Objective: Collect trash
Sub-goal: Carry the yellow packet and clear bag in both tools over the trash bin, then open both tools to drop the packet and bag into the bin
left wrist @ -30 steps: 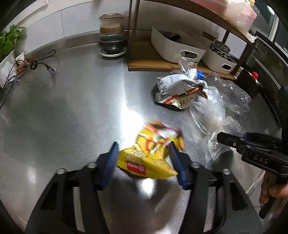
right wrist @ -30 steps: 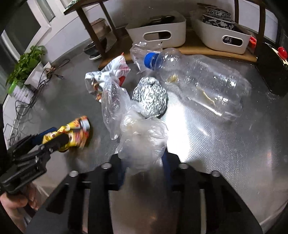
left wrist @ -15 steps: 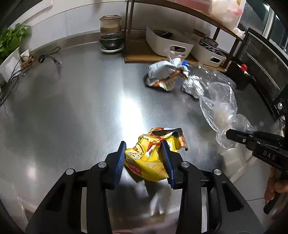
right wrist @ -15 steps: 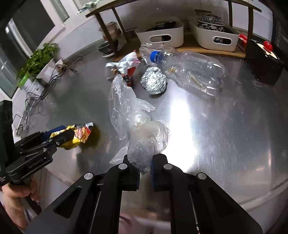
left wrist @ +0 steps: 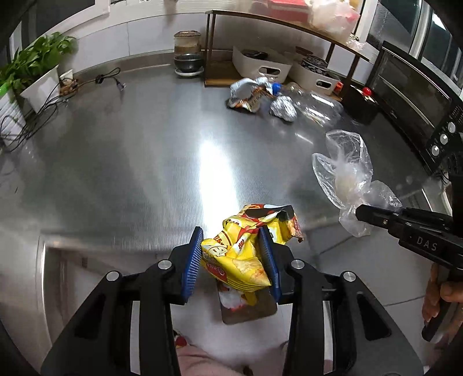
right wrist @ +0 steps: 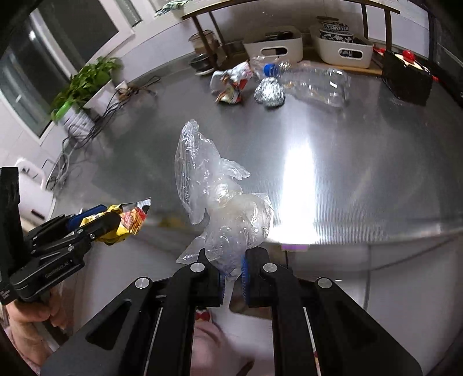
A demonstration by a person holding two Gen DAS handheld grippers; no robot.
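Overhead light is bouncing hard off the ribbed stainless steel counter [left wrist: 115,162], throwing a blown-out white glare streak down its middle in the left wrist view and a bigger one in the right wrist view [right wrist: 301,185]. Overall exposure is running medium-bright, corners vignetting to black. Fisheye distortion is bending the counter edge and the dark wooden shelf frame [left wrist: 289,26] into curves. The crumpled clear plastic bag [right wrist: 222,199] is catching soft highlights and looking slightly smeared. The yellow crinkled snack packet [left wrist: 243,251] is staying sharp. The window at upper left [right wrist: 72,40] is reading dark. The black gripper bodies at the bottom are showing little detail.
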